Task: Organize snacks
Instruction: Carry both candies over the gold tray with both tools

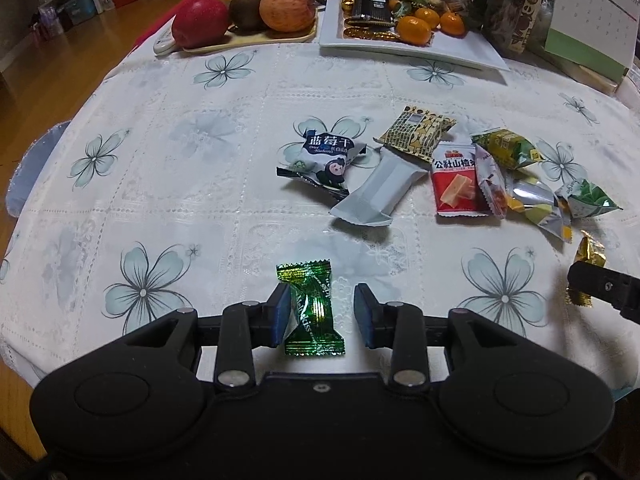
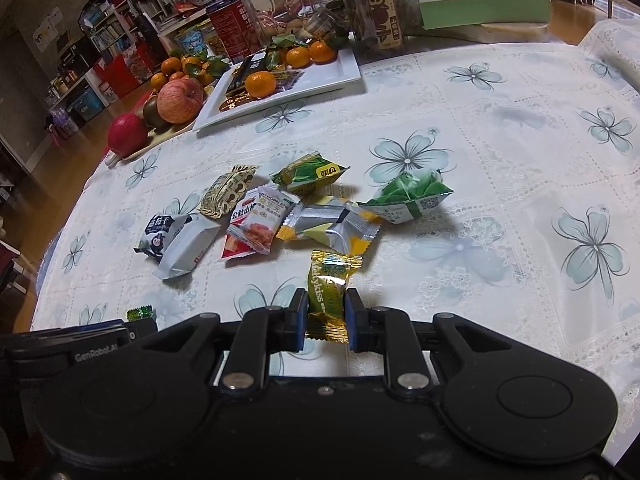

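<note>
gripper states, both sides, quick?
Left gripper: open, green Melykiss candy between the fingers, right pad clear of it.
Right gripper: shut on the gold Melykiss candy.

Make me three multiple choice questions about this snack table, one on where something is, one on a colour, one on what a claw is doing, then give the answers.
1. Where is the green candy?
A. On the white plate
B. Between the left claw's fingers
C. Among the pile of snacks

2. What colour is the candy in the right claw?
A. Gold
B. Red
C. Blue

3. What state is the right claw in?
A. Wide open, nothing in it
B. Shut on the gold candy
C. Shut on an apple

Answers: 1 B, it lies on the tablecloth between the fingers, a gap at the right pad. 2 A, its wrapper is gold and yellow-green. 3 B, both pads press its sides.
</note>
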